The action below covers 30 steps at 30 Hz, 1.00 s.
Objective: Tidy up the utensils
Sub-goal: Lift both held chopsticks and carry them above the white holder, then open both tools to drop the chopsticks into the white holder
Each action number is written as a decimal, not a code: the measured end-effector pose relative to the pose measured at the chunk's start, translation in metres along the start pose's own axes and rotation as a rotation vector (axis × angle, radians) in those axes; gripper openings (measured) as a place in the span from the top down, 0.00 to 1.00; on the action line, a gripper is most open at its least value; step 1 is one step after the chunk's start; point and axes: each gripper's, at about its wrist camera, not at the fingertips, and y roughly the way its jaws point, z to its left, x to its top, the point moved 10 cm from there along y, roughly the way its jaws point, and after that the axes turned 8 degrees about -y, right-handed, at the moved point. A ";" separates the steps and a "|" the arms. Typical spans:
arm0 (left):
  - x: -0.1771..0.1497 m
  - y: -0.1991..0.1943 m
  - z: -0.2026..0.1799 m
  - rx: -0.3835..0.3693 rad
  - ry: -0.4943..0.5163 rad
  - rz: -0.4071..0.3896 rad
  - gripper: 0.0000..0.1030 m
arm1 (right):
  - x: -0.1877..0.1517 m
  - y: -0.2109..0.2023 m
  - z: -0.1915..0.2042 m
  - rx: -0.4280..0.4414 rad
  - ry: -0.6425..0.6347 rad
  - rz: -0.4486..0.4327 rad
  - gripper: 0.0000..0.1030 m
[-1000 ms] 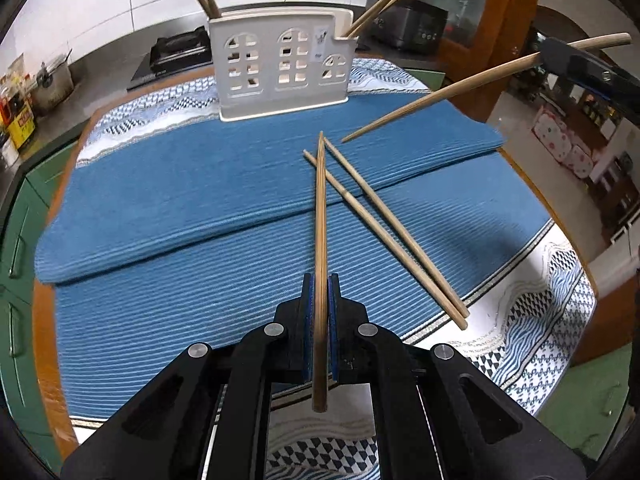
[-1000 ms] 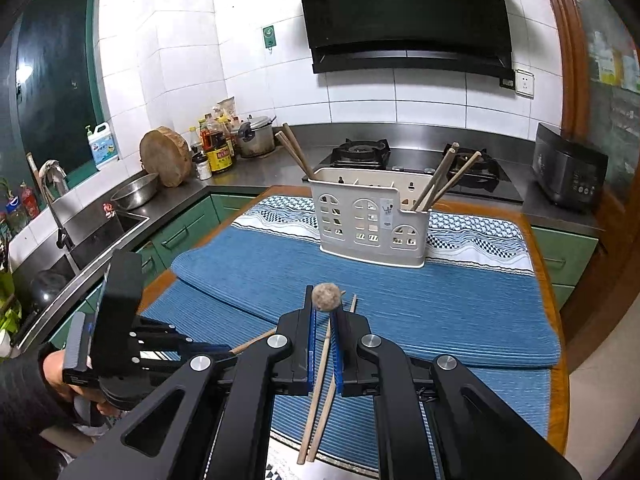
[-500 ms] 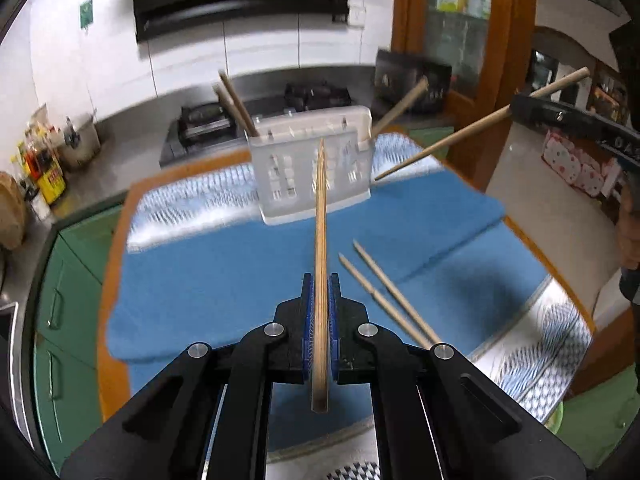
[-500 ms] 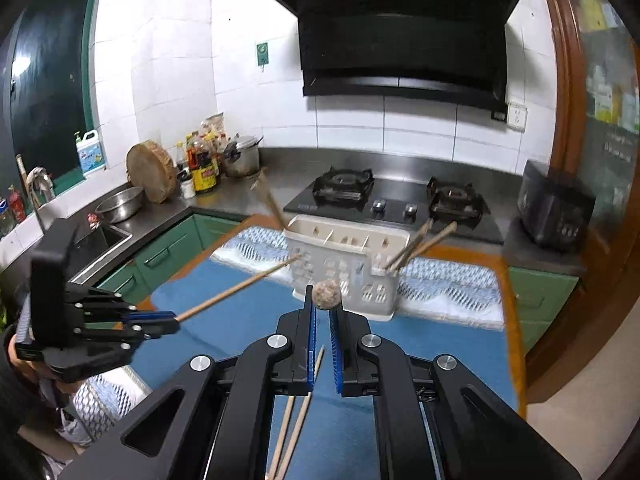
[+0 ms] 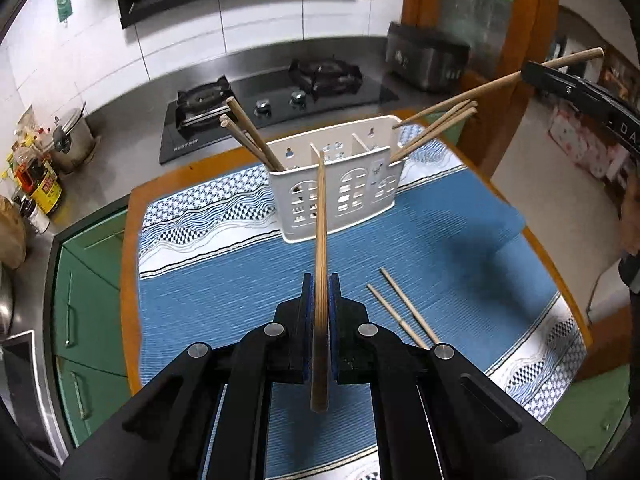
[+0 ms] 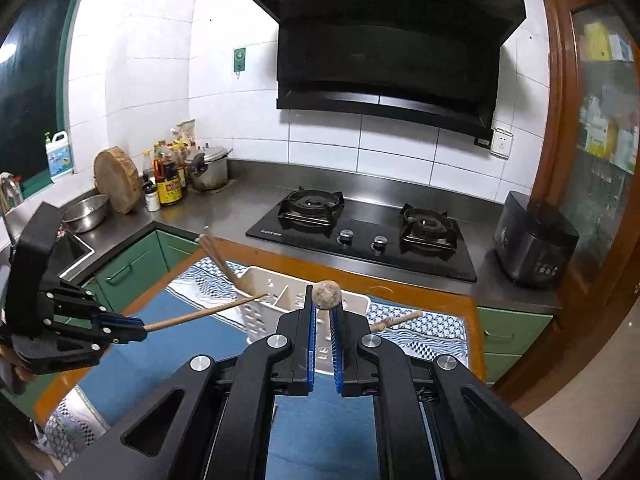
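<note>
My left gripper (image 5: 320, 280) is shut on a wooden chopstick (image 5: 320, 220) that points at the white utensil holder (image 5: 340, 196) at the far side of the blue mat (image 5: 224, 280). In the right wrist view its tip hangs at the holder's (image 6: 256, 312) left end. My right gripper (image 6: 324, 300) is shut on another chopstick (image 6: 326, 295), seen end-on; from the left wrist view this chopstick (image 5: 460, 98) slants down to the holder's right end. Chopsticks lean in the holder's left (image 5: 248, 136) and right (image 5: 444, 124) compartments. Two chopsticks (image 5: 400, 308) lie on the mat.
Behind the table is a steel counter with a black gas hob (image 6: 360, 228), a pot (image 6: 210, 168), sauce bottles (image 6: 168, 184) and a black appliance (image 6: 536, 240). Green cabinets (image 5: 92, 280) stand on the left. The table's wooden edge (image 5: 128, 248) borders the mat.
Both grippers have risen off the mat with their chopsticks and moved toward the holder. The two loose chopsticks stay on the mat.
</note>
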 end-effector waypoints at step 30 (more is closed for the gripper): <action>0.117 0.054 -0.001 -0.064 -0.174 -0.008 0.93 | 0.002 0.087 -0.023 0.000 0.030 0.151 0.93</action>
